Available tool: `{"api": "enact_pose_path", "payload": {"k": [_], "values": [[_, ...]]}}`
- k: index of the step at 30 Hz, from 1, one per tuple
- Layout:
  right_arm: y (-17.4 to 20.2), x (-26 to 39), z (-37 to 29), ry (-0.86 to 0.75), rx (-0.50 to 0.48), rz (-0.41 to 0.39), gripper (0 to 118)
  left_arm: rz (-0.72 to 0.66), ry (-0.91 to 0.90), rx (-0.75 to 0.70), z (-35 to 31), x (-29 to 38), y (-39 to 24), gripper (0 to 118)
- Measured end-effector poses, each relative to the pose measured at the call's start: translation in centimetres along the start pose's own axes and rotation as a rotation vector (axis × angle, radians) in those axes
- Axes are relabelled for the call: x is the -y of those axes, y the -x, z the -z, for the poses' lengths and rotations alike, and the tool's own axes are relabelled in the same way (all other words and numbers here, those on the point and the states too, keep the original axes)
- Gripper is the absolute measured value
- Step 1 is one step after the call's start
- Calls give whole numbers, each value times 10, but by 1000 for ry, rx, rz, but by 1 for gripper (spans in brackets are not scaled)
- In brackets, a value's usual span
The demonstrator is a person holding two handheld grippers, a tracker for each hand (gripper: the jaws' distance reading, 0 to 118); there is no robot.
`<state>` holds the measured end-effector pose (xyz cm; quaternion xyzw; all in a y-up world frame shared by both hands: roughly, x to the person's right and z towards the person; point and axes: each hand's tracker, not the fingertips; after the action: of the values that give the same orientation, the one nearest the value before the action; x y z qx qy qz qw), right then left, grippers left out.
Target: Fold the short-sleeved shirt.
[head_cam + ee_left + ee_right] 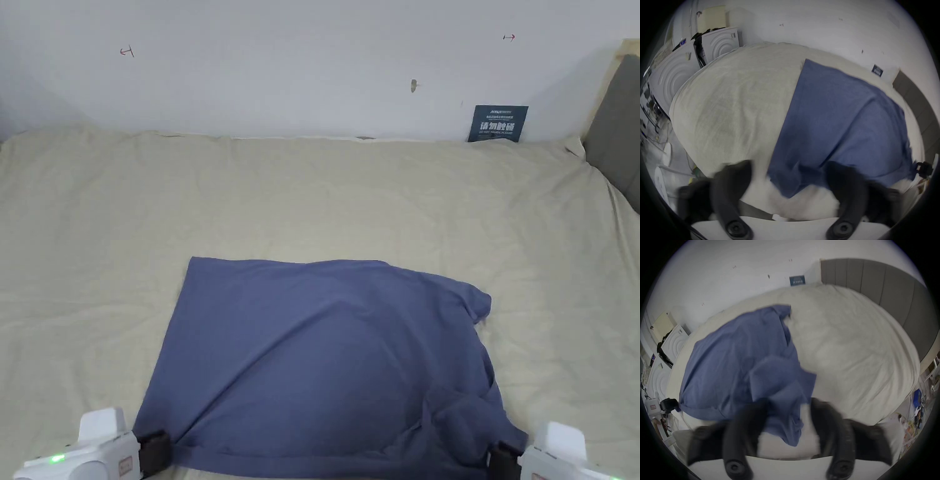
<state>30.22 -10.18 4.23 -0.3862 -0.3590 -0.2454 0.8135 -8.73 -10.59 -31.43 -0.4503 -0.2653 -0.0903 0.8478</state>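
- A blue short-sleeved shirt [319, 362] lies spread on a beige bedsheet [312, 194], toward the near edge of the bed and well apart from the white wall [281, 62] behind it.
- The cloth is a plain, muted blue, roughly rectangular, with long diagonal creases running from its near left corner toward the far right.
- Its left edge lies straight; its right side is rumpled, with a sleeve bunched and folded over near the right front corner.
- The left gripper [153, 453] sits at the shirt's near left corner; in the left gripper view its jaws stand wide apart, with that corner of cloth between them.
- The right gripper [503, 461] sits at the near right corner; in the right gripper view its jaws are spread, the bunched blue cloth hanging between them.
- Both gripper views are blurred.
- A dark blue sign [498, 123] leans on the wall at the bed's far edge, beside a grey headboard [619, 131].
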Motion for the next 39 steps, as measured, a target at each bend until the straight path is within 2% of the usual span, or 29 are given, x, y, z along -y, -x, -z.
{"api": "enact_pose_path", "payload": {"k": [1, 2, 3, 9, 12, 14, 17, 18, 20, 21, 23, 31, 39], "values": [[1, -8, -5, -31, -4, -8, 86, -30, -45, 36, -10, -7, -1, 117], [4, -18, -15, -71, -6, -18, 97, -54, -105, 56, -21, -15, -4, 118], [7, -27, -25, -122, -6, -20, 100, -70, -162, 61, -36, -23, -8, 116], [46, -77, -111, -456, -24, -96, 100, -28, -451, 117, -105, -70, -36, 115], [63, -87, -139, -583, -22, -147, 100, 22, -588, 124, -128, -82, -51, 109], [73, -90, -152, -657, -7, -171, 92, 60, -665, 131, -141, -86, -60, 94], [84, -87, -163, -734, 1, -213, 83, 135, -734, 114, -149, -88, -73, 83], [87, -85, -165, -742, 4, -218, 71, 154, -748, 110, -151, -87, -77, 70], [92, -81, -168, -767, 18, -229, 22, 175, -756, 123, -151, -87, -81, 16], [94, -80, -167, -769, 15, -234, 3, 174, -751, 127, -151, -87, -82, 1], [95, -78, -167, -778, 2, -241, 2, 175, -725, 186, -151, -88, -77, 0], [93, -74, -161, -759, 5, -235, 1, 211, -649, 166, -140, -76, -69, 0], [87, -68, -149, -706, 2, -230, 2, 214, -334, 102, -91, -36, -28, 3]]}}
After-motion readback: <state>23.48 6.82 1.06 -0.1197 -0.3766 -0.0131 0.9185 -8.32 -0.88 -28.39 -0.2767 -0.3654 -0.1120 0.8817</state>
